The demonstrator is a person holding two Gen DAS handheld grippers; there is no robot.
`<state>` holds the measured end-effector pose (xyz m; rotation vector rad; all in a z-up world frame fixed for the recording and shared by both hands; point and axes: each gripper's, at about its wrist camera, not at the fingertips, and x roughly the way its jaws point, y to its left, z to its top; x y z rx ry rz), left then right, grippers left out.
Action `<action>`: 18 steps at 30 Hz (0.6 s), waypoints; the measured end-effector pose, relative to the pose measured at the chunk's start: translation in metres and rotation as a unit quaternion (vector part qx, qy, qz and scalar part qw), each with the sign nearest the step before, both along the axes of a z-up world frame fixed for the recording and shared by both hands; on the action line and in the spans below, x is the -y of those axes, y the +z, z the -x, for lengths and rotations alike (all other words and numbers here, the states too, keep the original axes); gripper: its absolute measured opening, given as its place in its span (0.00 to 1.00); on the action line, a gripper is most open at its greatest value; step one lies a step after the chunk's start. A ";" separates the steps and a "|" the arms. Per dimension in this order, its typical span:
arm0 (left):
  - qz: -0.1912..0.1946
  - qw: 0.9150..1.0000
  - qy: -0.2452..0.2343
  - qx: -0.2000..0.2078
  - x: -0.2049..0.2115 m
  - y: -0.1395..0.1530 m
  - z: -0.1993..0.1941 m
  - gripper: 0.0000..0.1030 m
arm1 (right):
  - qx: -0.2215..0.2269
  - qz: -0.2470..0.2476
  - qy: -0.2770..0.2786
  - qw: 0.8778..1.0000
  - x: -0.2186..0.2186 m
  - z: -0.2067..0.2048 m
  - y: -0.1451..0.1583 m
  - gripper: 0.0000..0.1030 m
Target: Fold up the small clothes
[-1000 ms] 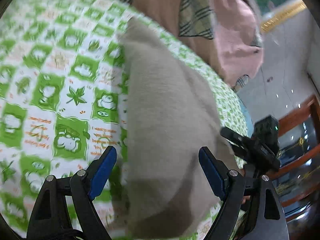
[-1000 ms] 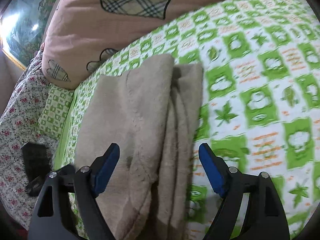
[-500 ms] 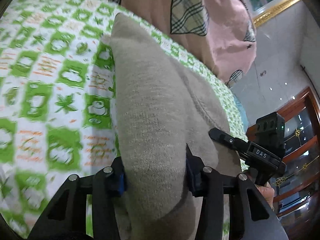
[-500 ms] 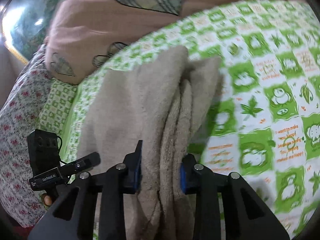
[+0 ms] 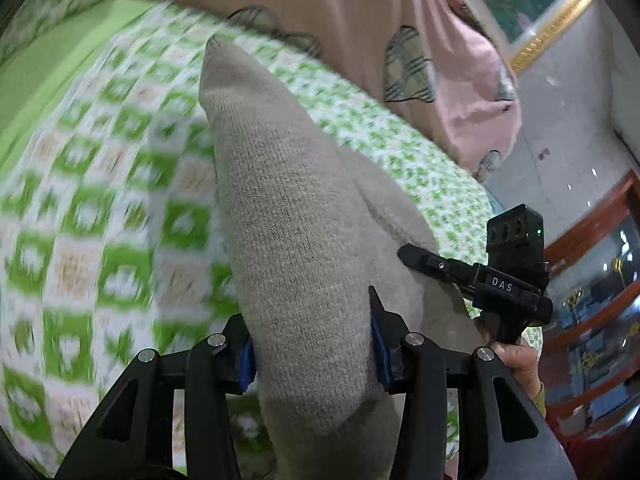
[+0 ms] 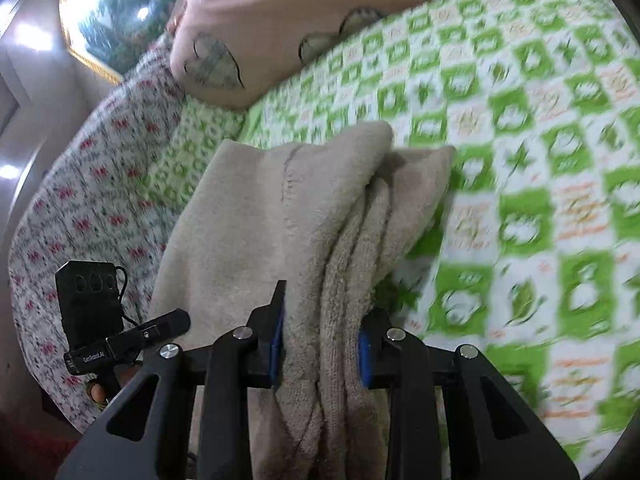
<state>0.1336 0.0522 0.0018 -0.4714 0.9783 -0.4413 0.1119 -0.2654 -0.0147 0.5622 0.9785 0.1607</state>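
Note:
A beige knitted garment (image 5: 296,208) lies folded lengthwise on the green-and-white patterned bed sheet (image 5: 100,216). My left gripper (image 5: 312,344) is shut on its near end, which bulges between the blue pads. In the right wrist view the same garment (image 6: 288,216) shows several bunched layers, and my right gripper (image 6: 320,340) is shut on them. The garment is lifted off the sheet near both grippers; its far end still rests on the bed. Each view shows the other gripper beside the cloth: the right one (image 5: 480,280) and the left one (image 6: 120,340).
A pink quilt with plaid hearts (image 5: 420,40) lies bunched at the back of the bed. A floral sheet (image 6: 80,208) covers the bed's left side. A framed picture (image 5: 532,4) hangs on the wall. Wooden furniture (image 5: 600,280) stands beyond the bed edge.
Both grippers went from open around the garment to shut on it. They have since risen and pulled back with the cloth, so more of the bed shows.

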 end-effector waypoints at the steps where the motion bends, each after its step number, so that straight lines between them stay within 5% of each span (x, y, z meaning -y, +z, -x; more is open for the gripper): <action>1: 0.005 1.000 0.007 -0.009 -0.004 -0.010 0.004 0.46 | -0.008 0.008 -0.002 1.000 -0.003 0.001 -0.005 0.30; 6: 0.048 0.998 0.028 -0.018 -0.021 -0.024 0.009 0.55 | -0.029 0.023 -0.018 0.999 -0.001 0.009 -0.010 0.42; 11: 0.049 0.997 0.051 0.005 -0.046 -0.010 0.005 0.66 | -0.005 0.085 -0.036 0.996 0.005 0.015 0.023 0.58; 18: 0.046 0.995 0.087 -0.015 -0.055 -0.014 -0.035 0.67 | -0.012 0.076 -0.034 0.996 0.008 -0.040 0.024 0.52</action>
